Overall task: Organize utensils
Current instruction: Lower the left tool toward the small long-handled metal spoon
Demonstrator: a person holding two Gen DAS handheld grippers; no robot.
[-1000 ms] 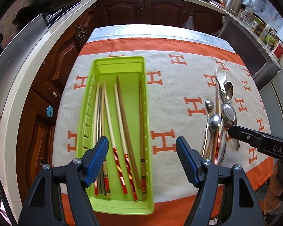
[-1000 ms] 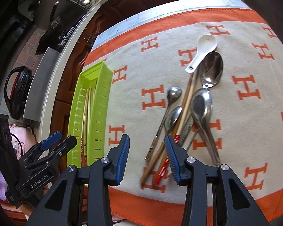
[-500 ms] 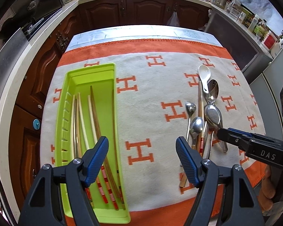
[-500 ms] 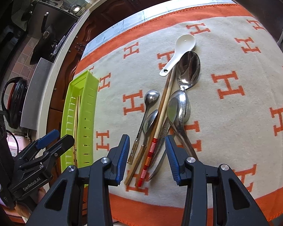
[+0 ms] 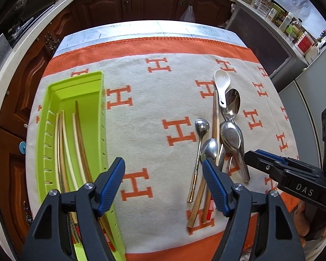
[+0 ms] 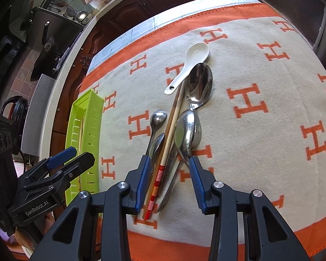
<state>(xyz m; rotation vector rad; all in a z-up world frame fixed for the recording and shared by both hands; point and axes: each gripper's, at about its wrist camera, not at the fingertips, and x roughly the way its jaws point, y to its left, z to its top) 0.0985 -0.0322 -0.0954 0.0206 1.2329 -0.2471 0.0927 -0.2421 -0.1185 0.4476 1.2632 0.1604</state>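
Note:
A lime green tray (image 5: 54, 91) (image 6: 91, 104) lies at the cloth's left and holds several chopsticks (image 5: 78, 139). To its right is a pile of utensils: a white ceramic spoon (image 5: 221, 84) (image 6: 191, 65), several steel spoons (image 5: 231, 134) (image 6: 200, 82), and a red-banded chopstick (image 5: 215, 119) (image 6: 173, 117). My left gripper (image 5: 163, 169) is open and empty above the cloth between the tray and the pile. My right gripper (image 6: 169, 165) is open, its fingers either side of the pile's near handles; it also shows in the left wrist view (image 5: 271, 163).
An orange-and-cream cloth with H marks (image 5: 154, 117) (image 6: 260, 100) covers the table. Dark wood cabinets (image 5: 154, 2) and a pale counter with kitchenware ring the table. A stove top (image 6: 52, 43) sits at the far left.
My left gripper has swung right, off the tray and toward the spoon pile. My right gripper has moved forward over the pile's handles and opened wider.

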